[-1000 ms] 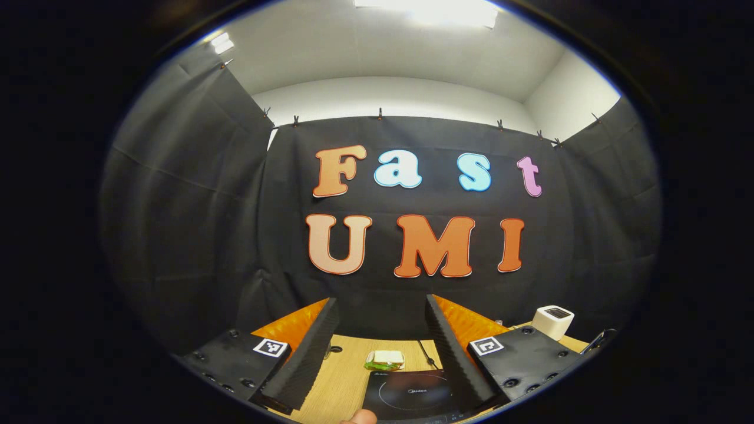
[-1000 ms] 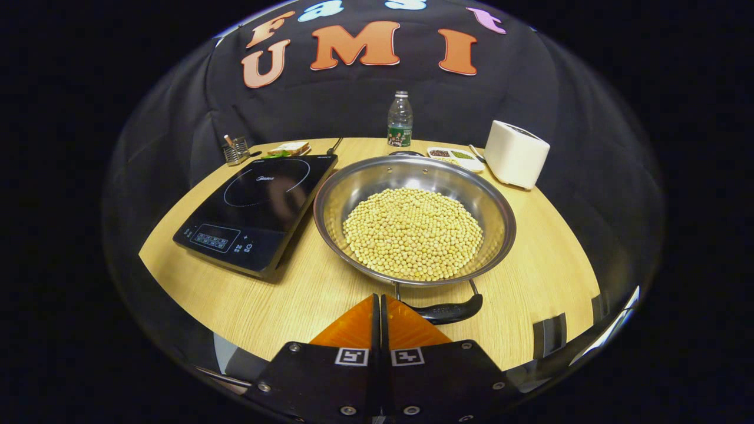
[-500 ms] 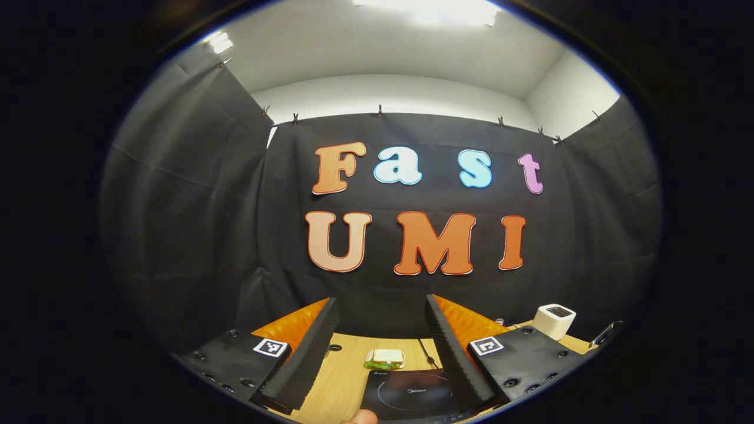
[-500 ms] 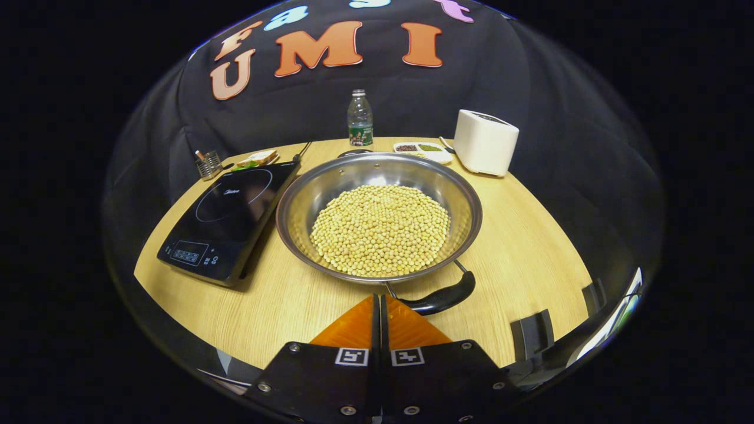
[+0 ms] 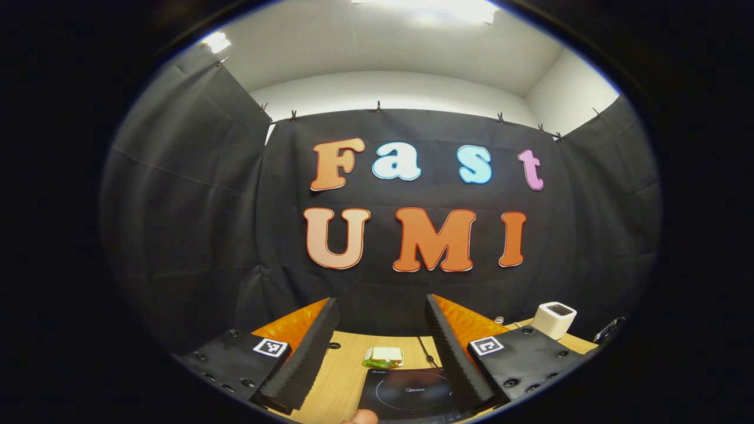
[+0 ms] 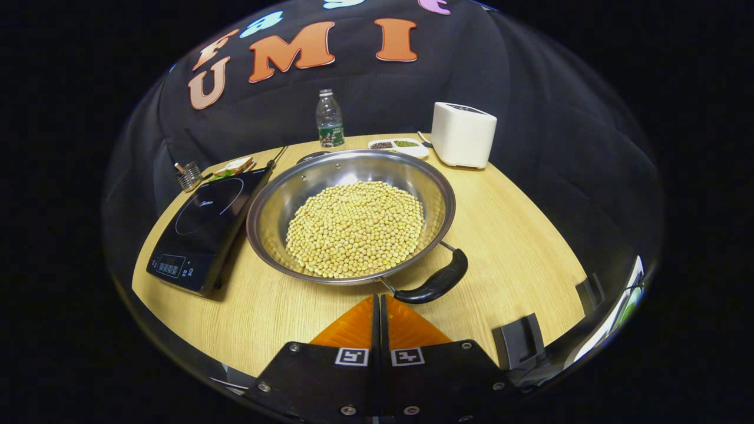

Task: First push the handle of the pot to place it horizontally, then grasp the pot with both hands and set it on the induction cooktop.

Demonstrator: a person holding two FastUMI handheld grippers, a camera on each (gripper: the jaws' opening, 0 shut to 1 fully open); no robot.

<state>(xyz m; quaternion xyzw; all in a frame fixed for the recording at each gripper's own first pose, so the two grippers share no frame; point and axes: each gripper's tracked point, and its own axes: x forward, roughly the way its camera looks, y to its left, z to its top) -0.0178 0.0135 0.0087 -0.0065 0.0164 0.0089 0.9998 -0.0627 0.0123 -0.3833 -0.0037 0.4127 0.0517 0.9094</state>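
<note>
A wide steel pot (image 6: 277, 200) full of pale beans (image 6: 353, 228) stands in the middle of the wooden table in the right gripper view. Its black near handle (image 6: 436, 284) points to the lower right. My right gripper (image 6: 379, 298) is shut and empty, its tip just left of that handle's base, close to the pot's rim. The black induction cooktop (image 6: 200, 227) lies directly left of the pot. In the left gripper view, my left gripper (image 5: 382, 301) is open and held high, facing the booth wall, with the cooktop (image 5: 409, 393) low between its fingers.
Behind the pot stand a water bottle (image 6: 330, 121), a white appliance (image 6: 462, 134) and a small divided dish (image 6: 400, 145). A sandwich (image 6: 234, 168) and a metal holder (image 6: 188, 175) sit behind the cooktop. Black brackets (image 6: 518, 347) are fixed at the table's near right edge.
In the right gripper view the pot's near handle has swung round to the right, and the whole scene has slid left. The left gripper has hardly moved.
</note>
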